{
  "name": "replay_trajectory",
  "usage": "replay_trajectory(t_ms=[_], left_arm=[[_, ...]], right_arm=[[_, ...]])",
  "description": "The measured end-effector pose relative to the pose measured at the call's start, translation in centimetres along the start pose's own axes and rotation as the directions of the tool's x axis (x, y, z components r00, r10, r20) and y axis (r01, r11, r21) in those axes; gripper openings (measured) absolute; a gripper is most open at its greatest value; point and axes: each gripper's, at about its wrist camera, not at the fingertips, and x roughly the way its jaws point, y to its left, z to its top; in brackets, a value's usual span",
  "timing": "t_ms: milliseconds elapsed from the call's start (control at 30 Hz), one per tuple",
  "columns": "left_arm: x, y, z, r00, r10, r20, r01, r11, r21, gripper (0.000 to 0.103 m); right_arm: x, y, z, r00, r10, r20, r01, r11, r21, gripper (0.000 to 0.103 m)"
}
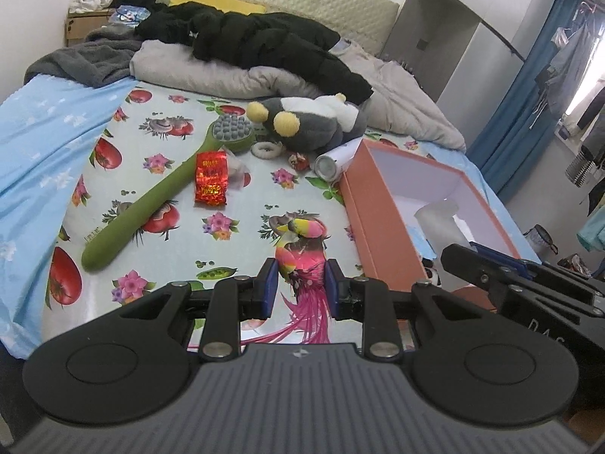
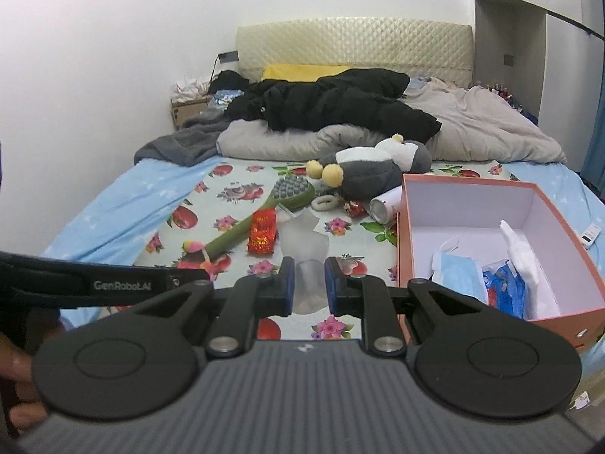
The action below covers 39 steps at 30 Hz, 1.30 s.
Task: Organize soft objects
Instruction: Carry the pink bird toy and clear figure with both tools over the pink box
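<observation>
My left gripper (image 1: 300, 283) is shut on a pink feathered toy bird (image 1: 302, 253), held above the flowered bed sheet left of the orange box (image 1: 363, 212). My right gripper (image 2: 308, 283) is shut on a translucent soft object (image 2: 304, 242), held above the sheet left of the same orange box (image 2: 406, 227); this object also shows in the left wrist view (image 1: 438, 223), in front of the box interior. A grey plush penguin (image 1: 310, 121) lies at the back by the box, also seen in the right wrist view (image 2: 378, 174).
On the sheet lie a green massage brush (image 1: 151, 204), a red foil packet (image 1: 210, 178), a white fluffy ring (image 1: 267, 149), a small red candy (image 1: 298, 161) and a white tube (image 1: 334, 160). The box holds a blue mask (image 2: 457, 272) and white cloth (image 2: 523, 253). Bedding and black clothes (image 1: 257, 41) pile behind.
</observation>
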Motion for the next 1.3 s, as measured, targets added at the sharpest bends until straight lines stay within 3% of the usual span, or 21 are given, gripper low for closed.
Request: replay_trajectory(t_ms=[500, 900, 1300], left_arm=[[-0.9, -5.7, 0.6, 0.994, -0.107, 0.008, 0.106, 0.991, 0.076, 0.031], [1.1, -11.8, 0.0, 0.972, -0.230, -0.051, 0.235, 0.959, 0.157, 0.031], [6.6, -15.6, 0.7, 0.948, -0.288, -0.135, 0.311, 0.929, 0.202, 0.031]], right_arm=[[-4.3, -3.3, 0.3, 0.995, -0.087, 0.043, 0.084, 0.994, 0.063, 0.021], [-7.4, -7.1, -1.2, 0.978, -0.207, 0.035, 0.201, 0.971, 0.133, 0.021], [-5.2, -11.7, -2.2, 0.959, -0.284, -0.013, 0.280, 0.935, 0.217, 0.021]])
